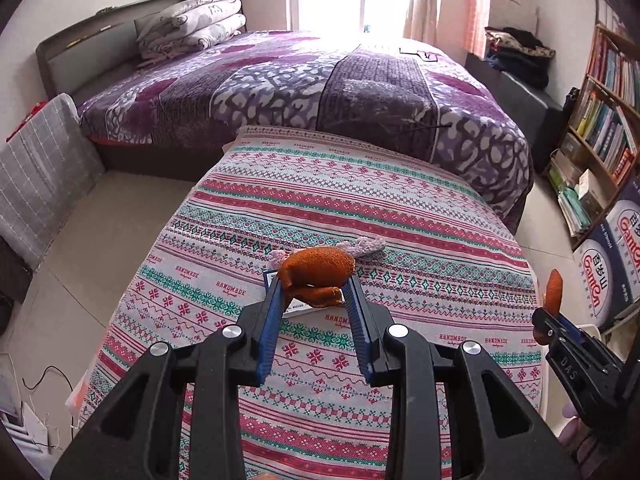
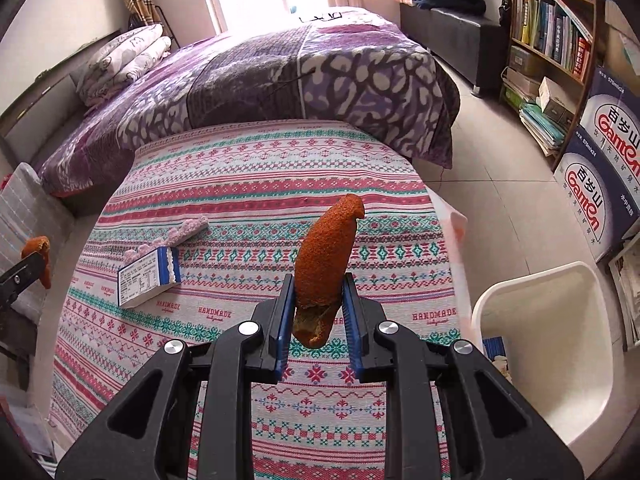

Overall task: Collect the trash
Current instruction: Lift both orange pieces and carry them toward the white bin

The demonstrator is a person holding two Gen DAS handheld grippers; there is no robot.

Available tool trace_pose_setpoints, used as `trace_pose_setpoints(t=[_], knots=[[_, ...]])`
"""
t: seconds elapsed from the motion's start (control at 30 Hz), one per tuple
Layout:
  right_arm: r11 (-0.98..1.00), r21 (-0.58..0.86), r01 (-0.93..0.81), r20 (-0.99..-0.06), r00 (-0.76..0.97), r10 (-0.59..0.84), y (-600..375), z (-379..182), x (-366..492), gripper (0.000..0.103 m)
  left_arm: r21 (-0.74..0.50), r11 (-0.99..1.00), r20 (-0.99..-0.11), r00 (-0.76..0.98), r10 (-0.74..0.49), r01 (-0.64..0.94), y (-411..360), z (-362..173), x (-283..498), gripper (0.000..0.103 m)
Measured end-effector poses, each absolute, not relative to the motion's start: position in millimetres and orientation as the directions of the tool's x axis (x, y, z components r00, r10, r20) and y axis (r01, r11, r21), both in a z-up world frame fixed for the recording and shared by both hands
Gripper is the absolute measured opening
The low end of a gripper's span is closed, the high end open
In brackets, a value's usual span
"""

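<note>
Trash was in both tools and on the bench; the landmark here is the blue and white box [image 2: 149, 278], which lay flat on the striped cloth [image 2: 256, 184] of the bench. The left tool [image 1: 311, 288] was closed on a curled piece of orange peel [image 1: 316, 270], its blue pads pressing the peel from both sides; in the left wrist view this peel stood in front of the box and hid most of it, so I cannot tell whether it hung above the box or touched it. The right tool [image 2: 318, 286] was closed on a long piece of orange peel [image 2: 326, 256], which stood nearly upright between the pads, well to the right of the box and lifted off the cloth. A pink crocheted strip [image 2: 182, 230] lay just behind the box, touching its far end or nearly so. A white bin [image 2: 544, 344] stood on the floor far to the right of the box, beyond the edge of the bench; something blue and pale lay in its bottom, too small to tell. A bed with a purple cover [image 2: 280, 76] was behind the box, beyond the far edge of the bench.
</note>
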State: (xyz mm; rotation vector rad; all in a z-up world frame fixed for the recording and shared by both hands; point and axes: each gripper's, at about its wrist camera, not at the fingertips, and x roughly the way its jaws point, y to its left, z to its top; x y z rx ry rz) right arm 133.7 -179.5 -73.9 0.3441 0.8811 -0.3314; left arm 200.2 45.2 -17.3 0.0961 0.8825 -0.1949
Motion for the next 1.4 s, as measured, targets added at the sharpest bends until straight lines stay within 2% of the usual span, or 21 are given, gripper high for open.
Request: trace_pose_setpoints(t=[0.57,1.4], knots=[[0.868,0.155,0.472,-0.752,0.626,-0.206,-215.0,-51.8,110.4,0.022,-0.004,0.972,-0.767,0.623,-0.154,0.236,2.9,-23.6,189.1,0.032],[0.781,0.146,0.607,-0.770,0.566,-0.296,-288.9,-50.3,62.7,0.022,0.010,0.906,-0.771,0.581,-0.262,0.422,-96.1,-33.7,149.5,0.033]])
